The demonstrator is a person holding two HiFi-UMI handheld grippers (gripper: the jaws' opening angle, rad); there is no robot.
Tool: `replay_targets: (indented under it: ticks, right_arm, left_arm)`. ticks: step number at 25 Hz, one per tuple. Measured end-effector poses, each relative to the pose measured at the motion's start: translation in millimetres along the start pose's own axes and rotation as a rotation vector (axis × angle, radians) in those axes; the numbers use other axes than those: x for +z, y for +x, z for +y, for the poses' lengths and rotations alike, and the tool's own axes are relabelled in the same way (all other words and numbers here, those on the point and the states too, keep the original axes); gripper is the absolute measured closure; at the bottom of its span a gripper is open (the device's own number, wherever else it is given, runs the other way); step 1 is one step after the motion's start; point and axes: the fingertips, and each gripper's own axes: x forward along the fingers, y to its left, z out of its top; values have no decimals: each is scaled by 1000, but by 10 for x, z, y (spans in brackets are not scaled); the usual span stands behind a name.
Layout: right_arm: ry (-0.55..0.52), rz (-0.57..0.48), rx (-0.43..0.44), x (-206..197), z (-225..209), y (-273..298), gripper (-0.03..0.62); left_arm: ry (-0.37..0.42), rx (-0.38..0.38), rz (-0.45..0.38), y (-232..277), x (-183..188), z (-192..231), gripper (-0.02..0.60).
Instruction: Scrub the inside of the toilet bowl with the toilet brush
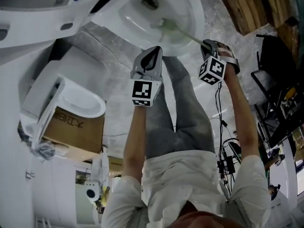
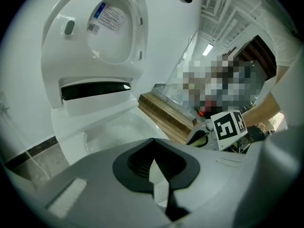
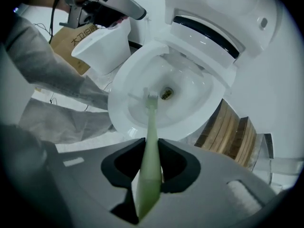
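Grey marbled floor (image 1: 114, 122), showroom-type space with loose cables (image 1: 223, 127) trailing on the right. Stack of wood planks (image 3: 232, 132) sits just beside the toilet.

Toilet bowl (image 1: 190, 13) is open, with the lid and seat (image 2: 109, 27) tilted up against the tank. The person stands right in front of it, grey trousers (image 1: 180, 113) close to the rim.

Right gripper (image 1: 207, 44): jaws clamped on the pale green handle of the toilet brush (image 3: 151, 141). The handle runs straight out between the jaws and angles down into the bowl. The bristle head is inside the bowl, low on the inner wall and just short of the drain opening (image 3: 166, 94). Can't confirm bristle contact with the porcelain.

Left gripper (image 1: 153, 56): jaws together, nothing between them. It hangs over the near rim of the bowl, beside the right one, and is not touching the brush.

Off to the left, well apart from the work, a second white toilet piece (image 1: 80, 99) rests on a cardboard box (image 1: 73, 125).
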Motion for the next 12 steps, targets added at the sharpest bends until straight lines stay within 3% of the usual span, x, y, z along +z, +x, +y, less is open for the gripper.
replay_targets:
  ticks: [12]
  right_arm:
    - [-258,80,-84,24,-562,49,507]
  left_arm:
    - [-27,9,-11,45,60,43,563]
